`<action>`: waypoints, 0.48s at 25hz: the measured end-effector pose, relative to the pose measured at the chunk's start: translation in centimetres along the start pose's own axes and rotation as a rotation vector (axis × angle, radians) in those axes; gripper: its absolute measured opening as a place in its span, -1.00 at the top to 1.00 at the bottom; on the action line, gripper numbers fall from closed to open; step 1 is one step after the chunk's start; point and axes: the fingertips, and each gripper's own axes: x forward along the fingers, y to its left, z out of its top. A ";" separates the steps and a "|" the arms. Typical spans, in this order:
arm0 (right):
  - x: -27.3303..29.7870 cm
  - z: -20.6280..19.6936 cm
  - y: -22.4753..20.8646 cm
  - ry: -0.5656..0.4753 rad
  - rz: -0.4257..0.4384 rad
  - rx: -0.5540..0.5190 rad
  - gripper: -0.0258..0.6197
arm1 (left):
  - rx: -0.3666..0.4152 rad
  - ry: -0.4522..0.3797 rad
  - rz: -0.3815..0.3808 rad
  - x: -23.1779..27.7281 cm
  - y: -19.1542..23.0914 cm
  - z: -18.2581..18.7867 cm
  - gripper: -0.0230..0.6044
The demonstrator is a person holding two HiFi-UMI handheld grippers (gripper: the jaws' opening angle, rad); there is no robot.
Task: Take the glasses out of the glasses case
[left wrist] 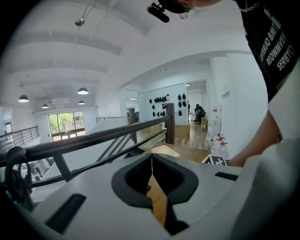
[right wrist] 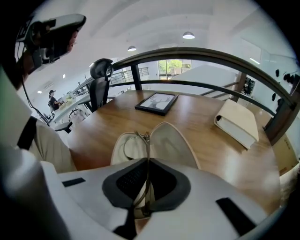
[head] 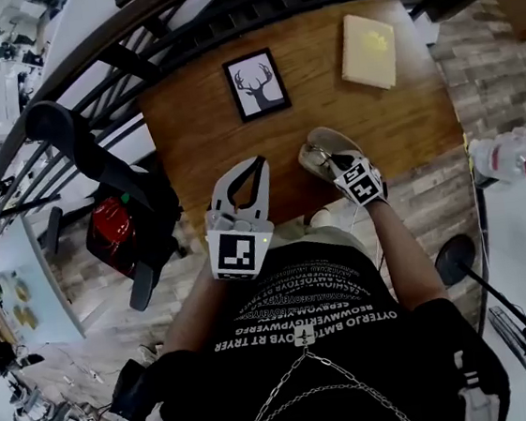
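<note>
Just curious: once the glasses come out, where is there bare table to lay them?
Bare wood lies between the deer picture and the cream book, and right of the glasses case, below the book. The near edge is crowded: case, left gripper and right gripper.

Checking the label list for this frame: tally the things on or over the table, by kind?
Framed deer picture: 1
Cream book: 1
Glasses case, open: 1
Glasses, clamped in the right tongs over the case: 1
Total: 4
</note>
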 end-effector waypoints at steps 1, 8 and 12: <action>-0.5 0.2 0.0 -0.010 -0.007 0.001 0.84 | -0.001 -0.006 0.001 -0.1 -0.1 0.3 0.83; -4.1 2.4 -0.2 -0.122 -0.040 0.035 0.84 | -0.018 -0.064 0.016 -1.4 -0.5 1.7 0.83; -6.9 4.0 -0.1 -0.205 -0.058 0.042 0.84 | -0.016 -0.095 0.044 -2.1 -0.5 2.7 0.83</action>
